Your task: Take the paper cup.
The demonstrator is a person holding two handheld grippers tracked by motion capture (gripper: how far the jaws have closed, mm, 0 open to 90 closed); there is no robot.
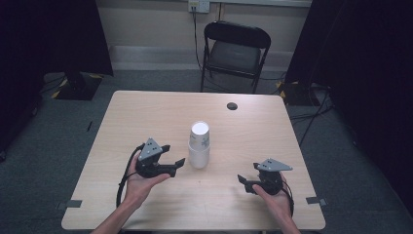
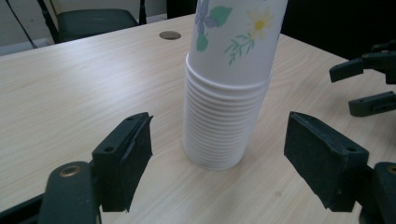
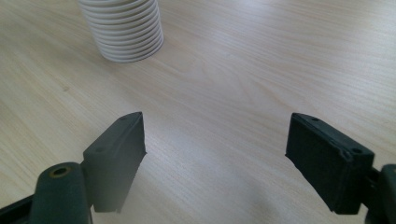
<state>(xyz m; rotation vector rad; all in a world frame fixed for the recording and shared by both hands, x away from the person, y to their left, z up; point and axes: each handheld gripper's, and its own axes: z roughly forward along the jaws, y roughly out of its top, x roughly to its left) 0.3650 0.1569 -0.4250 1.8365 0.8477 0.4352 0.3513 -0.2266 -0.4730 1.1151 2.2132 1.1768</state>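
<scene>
A stack of white paper cups [image 1: 199, 146] stands upside down near the middle of the wooden table [image 1: 146, 112]. The top cup has a flower print [image 2: 224, 116]. My left gripper [image 1: 174, 155] is held just left of the stack, pointing at it. Its jaws are open [image 2: 219, 133], with the stack standing a little beyond the pads and touching neither. My right gripper [image 1: 247, 175] is held to the right of the stack, nearer the front edge, open over bare wood [image 3: 215, 135]. The bottom rims of the stack [image 3: 126, 32] lie well ahead of it. The right gripper's fingers [image 2: 369, 84] appear past the stack.
A dark round hole [image 1: 232, 106] sits in the table near its far edge. A black folding chair [image 1: 234, 48] stands behind the table. Grey tape marks [image 1: 316, 200] are stuck by the front corners. Dark curtains hang at both sides.
</scene>
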